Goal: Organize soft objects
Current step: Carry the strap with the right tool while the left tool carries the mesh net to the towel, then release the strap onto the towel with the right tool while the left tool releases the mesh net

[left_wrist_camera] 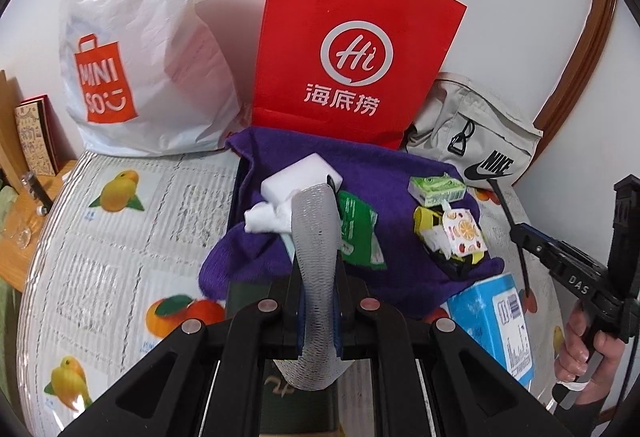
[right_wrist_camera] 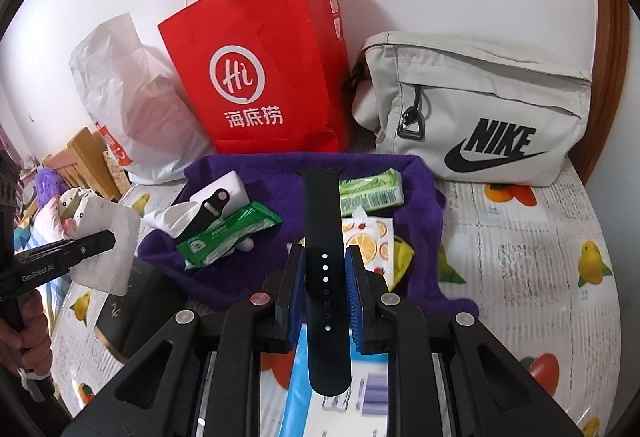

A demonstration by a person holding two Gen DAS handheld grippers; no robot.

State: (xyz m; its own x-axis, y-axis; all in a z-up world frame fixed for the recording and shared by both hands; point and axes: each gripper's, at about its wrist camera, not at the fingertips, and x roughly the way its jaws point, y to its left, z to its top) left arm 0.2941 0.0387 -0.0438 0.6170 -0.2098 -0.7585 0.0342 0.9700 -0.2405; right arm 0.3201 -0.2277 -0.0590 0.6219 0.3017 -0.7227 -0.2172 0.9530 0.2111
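A black perforated rubber watch strap (right_wrist_camera: 325, 277) stands pinched in the right gripper (right_wrist_camera: 325, 269) above the purple fleece cloth (right_wrist_camera: 424, 197) – the left gripper (left_wrist_camera: 316, 269) is clamped on a grey mesh strip (left_wrist_camera: 316, 237) (silvery, flexible) before the red paper bag (left_wrist_camera: 352, 37).

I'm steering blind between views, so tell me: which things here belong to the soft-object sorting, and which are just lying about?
Part of the job:
- grey mesh strap in the left gripper
- black watch strap in the right gripper
- purple cloth lining the box
- green wipes pack, green tissue pack, white sponge on it

Lying about:
- red paper bag
- Nike pouch
- white plastic bag
- blue tissue box
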